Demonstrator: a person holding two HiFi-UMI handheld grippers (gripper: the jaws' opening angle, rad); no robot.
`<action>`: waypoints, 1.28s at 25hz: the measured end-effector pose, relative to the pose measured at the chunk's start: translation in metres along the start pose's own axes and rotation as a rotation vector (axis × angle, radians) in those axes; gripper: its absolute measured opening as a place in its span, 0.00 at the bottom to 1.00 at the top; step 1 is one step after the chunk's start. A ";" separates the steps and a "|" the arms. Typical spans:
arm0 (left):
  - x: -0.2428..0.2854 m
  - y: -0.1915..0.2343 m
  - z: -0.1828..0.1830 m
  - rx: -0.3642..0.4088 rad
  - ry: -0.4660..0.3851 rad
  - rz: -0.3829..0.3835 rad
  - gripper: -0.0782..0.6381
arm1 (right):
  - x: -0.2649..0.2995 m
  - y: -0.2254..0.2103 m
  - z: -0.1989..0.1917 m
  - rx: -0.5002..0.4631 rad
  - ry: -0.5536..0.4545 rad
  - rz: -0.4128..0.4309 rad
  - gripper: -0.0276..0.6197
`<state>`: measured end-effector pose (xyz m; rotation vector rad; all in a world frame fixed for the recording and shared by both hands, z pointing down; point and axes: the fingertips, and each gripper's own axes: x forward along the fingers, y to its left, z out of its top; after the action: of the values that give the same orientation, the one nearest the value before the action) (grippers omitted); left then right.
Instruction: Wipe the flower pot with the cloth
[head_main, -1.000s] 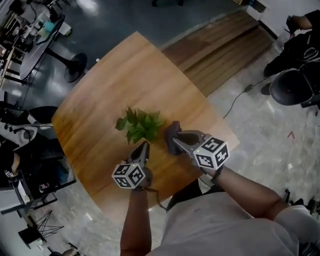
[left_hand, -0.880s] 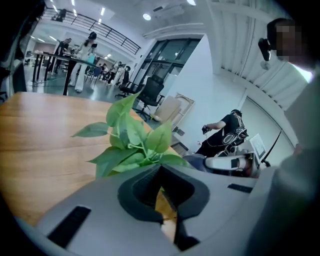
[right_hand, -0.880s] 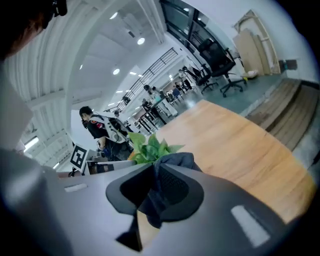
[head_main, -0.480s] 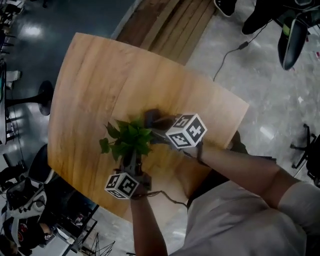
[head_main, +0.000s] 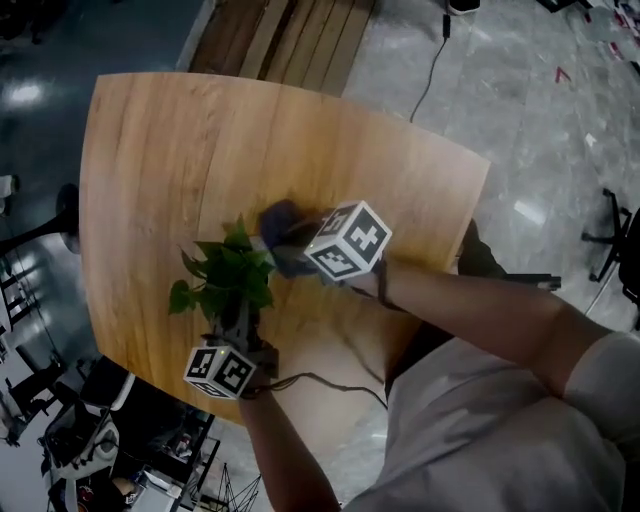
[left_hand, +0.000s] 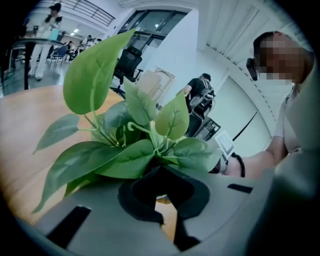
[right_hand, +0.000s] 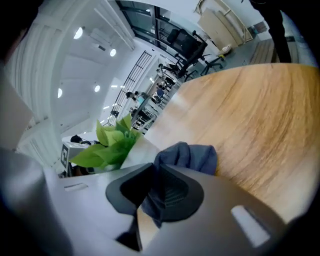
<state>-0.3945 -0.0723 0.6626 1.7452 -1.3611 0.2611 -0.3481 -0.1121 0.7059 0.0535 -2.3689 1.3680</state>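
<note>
Head view: right gripper (head_main: 300, 245), jaws pinching cloth (head_main: 280, 222), has swung behind flower pot (right_hand: 136, 150) clamped by left gripper (head_main: 240, 322).

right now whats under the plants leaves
In the right gripper view a pale flower pot wall shows below the leaves, the cloth beside it. In the head view the leaves cover the pot entirely, and the left gripper reaches in under them.
</note>
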 end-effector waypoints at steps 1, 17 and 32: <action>0.000 -0.007 -0.005 0.025 0.017 -0.009 0.12 | -0.011 0.009 0.002 -0.004 -0.014 0.013 0.11; 0.009 -0.034 -0.007 0.087 0.084 -0.076 0.12 | -0.002 -0.004 -0.006 0.037 -0.001 -0.038 0.11; 0.012 -0.033 0.001 0.038 0.086 -0.072 0.12 | 0.000 0.011 0.004 -0.003 0.019 -0.054 0.11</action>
<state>-0.3619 -0.0812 0.6534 1.7897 -1.2368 0.3201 -0.3517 -0.1103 0.6951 0.1024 -2.3363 1.3338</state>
